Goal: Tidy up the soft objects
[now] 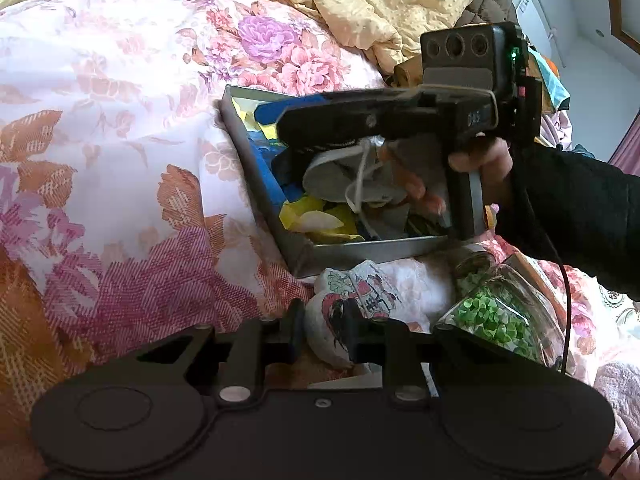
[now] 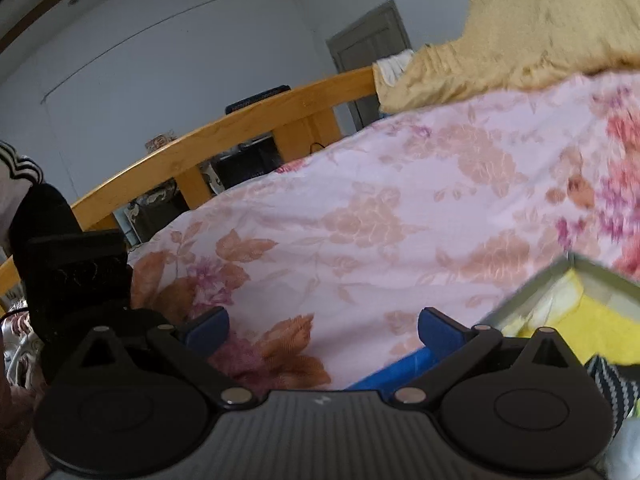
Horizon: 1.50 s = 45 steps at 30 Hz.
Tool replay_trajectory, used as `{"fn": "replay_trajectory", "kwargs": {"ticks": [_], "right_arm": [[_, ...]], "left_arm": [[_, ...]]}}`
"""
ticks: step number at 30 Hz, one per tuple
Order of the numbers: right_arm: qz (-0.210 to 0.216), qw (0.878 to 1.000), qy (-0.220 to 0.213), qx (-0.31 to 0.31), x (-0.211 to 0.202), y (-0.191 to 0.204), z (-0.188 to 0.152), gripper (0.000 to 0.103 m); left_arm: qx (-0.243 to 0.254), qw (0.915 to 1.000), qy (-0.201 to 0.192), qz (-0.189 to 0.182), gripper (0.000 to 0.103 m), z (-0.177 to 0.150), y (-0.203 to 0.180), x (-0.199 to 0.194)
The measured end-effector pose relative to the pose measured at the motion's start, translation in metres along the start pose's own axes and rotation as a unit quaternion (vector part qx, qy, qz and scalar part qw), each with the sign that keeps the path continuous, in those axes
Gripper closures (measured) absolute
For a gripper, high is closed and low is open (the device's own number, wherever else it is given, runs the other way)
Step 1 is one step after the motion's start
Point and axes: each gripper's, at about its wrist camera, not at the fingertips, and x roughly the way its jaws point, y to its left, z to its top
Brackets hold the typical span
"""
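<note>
Floral bedspread (image 1: pixel 120 128) fills the scene, and the grey tray (image 1: pixel 248 168) of soft cloths lies at twelve o'clock from the left gripper (image 1: pixel 320 332). That gripper pinches a printed pouch (image 1: pixel 352 296), long axis pointing toward the tray. The right gripper (image 2: pixel 322 330), fingers spread and empty, hovers over the tray's far corner.
</note>
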Motion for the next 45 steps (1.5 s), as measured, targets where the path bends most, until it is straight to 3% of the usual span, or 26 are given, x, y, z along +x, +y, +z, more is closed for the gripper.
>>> {"fn": "replay_trajectory", "kwargs": {"ticks": [4,8,10,12,15,18,20,25,28,33,38,42,45], "right_arm": [[-0.038,0.999,0.007,-0.017,-0.005,-0.007,0.002,0.0],[-0.034,0.999,0.031,-0.008,0.004,-0.015,-0.008,0.0],[0.007,0.999,0.029,0.033,0.009,-0.018,-0.012,0.0],[-0.003,0.999,0.045,0.004,0.018,-0.007,-0.014,0.0],[0.066,0.995,0.035,0.065,0.026,-0.01,-0.011,0.0],[0.093,0.993,0.05,0.058,0.044,0.004,-0.016,0.001],[0.084,0.994,0.055,0.038,0.047,0.011,-0.019,0.001],[0.078,0.994,0.021,0.076,0.027,-0.001,-0.014,0.001],[0.029,0.999,0.014,0.019,0.009,0.007,-0.011,0.0],[-0.027,1.0,0.014,-0.002,-0.004,-0.004,-0.01,0.0],[0.015,0.997,0.075,0.005,0.015,-0.007,-0.01,0.0],[0.077,0.994,0.05,0.066,0.015,-0.008,-0.02,0.0],[0.128,0.985,0.056,0.098,0.022,-0.005,-0.025,0.0]], "left_arm": [[-0.002,1.0,0.0,0.0,0.08,-0.001,0.001,0.0],[-0.003,1.0,0.0,0.001,0.08,-0.001,0.001,0.002],[-0.004,1.0,-0.001,0.003,0.08,-0.001,0.001,0.003],[-0.003,1.0,0.001,0.005,0.08,0.0,0.0,0.003],[-0.009,1.0,0.003,0.003,0.08,0.002,0.001,0.003],[-0.008,1.0,0.003,0.002,0.081,0.002,0.001,0.002],[-0.005,1.0,0.001,0.002,0.081,0.002,0.0,0.001],[0.002,1.0,-0.001,0.001,0.081,0.0,-0.001,-0.001],[-0.001,1.0,-0.001,0.0,0.081,0.001,0.0,-0.001],[0.002,1.0,-0.002,0.003,0.081,-0.001,0.0,0.0],[0.001,1.0,0.002,0.007,0.081,-0.001,-0.001,0.002],[-0.001,0.9999,0.005,0.01,0.08,0.001,-0.003,0.004],[0.001,0.9999,0.003,0.011,0.08,0.001,-0.004,0.003]]}}
